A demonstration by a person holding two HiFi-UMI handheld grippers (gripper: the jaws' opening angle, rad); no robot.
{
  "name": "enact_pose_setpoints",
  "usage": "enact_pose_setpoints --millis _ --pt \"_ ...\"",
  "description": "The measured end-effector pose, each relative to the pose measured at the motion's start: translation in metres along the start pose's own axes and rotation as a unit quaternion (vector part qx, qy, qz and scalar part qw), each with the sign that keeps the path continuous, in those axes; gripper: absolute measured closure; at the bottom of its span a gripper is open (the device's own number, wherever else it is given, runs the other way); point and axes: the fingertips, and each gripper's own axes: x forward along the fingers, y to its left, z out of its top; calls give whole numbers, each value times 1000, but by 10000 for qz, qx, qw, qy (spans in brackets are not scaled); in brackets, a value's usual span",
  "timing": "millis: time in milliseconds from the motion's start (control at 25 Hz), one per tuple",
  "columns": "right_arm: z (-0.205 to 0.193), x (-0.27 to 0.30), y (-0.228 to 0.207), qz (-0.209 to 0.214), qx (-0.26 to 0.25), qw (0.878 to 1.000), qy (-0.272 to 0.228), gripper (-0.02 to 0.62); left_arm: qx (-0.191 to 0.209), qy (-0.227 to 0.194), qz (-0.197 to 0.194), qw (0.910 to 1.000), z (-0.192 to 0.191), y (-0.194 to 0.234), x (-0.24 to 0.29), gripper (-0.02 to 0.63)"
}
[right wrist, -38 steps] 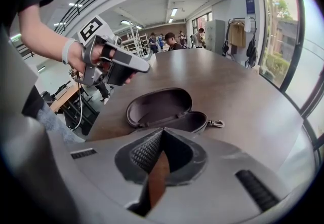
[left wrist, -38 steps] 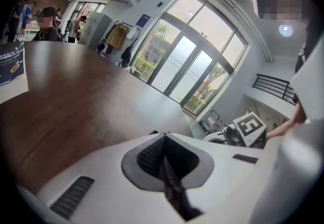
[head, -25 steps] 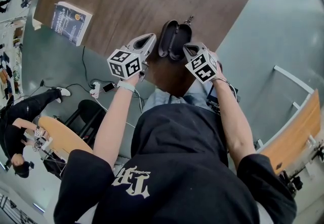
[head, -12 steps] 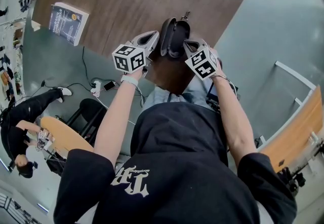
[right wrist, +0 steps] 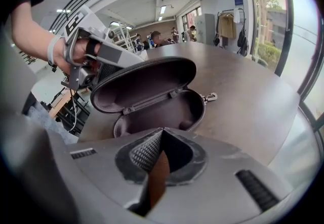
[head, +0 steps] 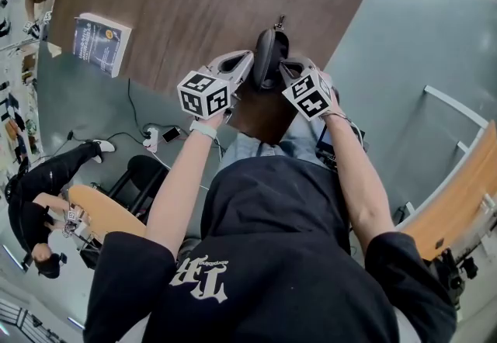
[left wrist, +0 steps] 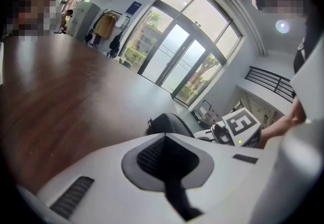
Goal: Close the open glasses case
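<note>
A person point(head: 272, 256) in a black top leans over the near edge of a brown desk point(head: 186, 0), a gripper in each hand; the left gripper point(head: 245, 62), jaws pressed together on nothing, has its tip behind the raised lid of the glasses case point(head: 269, 50); the right gripper point(head: 283, 65), jaws likewise together and empty, sits just beside the case's lower half; the dark case stands half open near the desk's edge, between the two; farther off, a book point(head: 99, 40) lies at the desk's left edge.
</note>
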Motion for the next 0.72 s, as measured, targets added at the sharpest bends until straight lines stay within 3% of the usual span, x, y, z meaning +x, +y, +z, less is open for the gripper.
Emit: enact_pose_setpoints --millis 480,720 --pt "-4 -7 -6 -85 217 9997 -37 609 640 316 -256 9971 -2 -30 12 600" --pt "-5 -10 -10 -130 292 9995 -28 609 1161 567 -343 9910 -4 -47 17 600"
